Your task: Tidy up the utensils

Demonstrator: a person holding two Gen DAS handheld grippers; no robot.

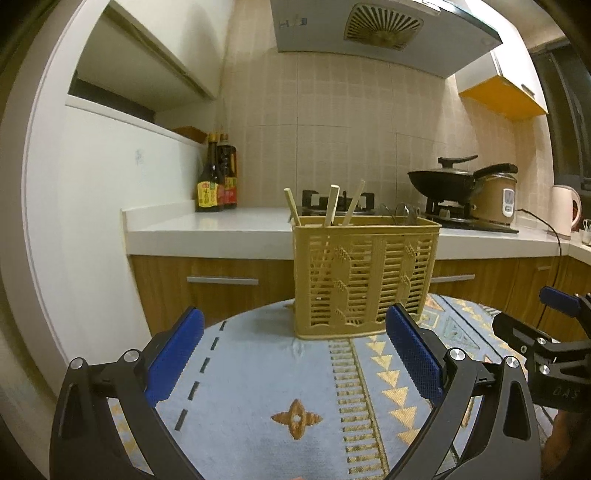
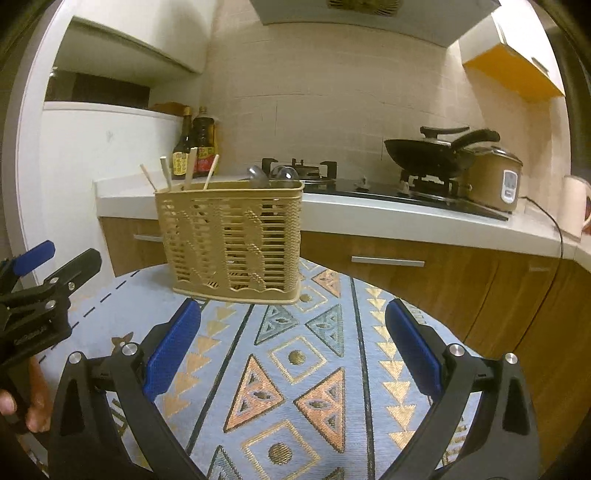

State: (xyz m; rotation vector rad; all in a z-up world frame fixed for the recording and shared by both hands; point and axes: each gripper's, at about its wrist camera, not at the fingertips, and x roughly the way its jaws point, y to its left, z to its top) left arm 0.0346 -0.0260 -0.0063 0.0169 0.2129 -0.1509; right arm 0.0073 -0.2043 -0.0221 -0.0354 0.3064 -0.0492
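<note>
Both tongs released, nothing gripped. Left tongs low over patterned cloth, yellow basket straight ahead, just past the tips. Right tongs same height, basket ahead-left. Chopsticks and spoons upright inside basket.

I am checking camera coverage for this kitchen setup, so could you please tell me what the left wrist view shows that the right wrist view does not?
Only the left wrist view shows the round vent grille in the range hood, and the whole pale pink electric kettle.

Only the right wrist view shows a person's fingers, the rounded spoon bowls clearly, and the cloth's orange triangle pattern.

Both show the tan slotted plastic utensil basket holding wooden chopsticks, the black wok, two dark sauce bottles, and both grippers with jaws open.
</note>
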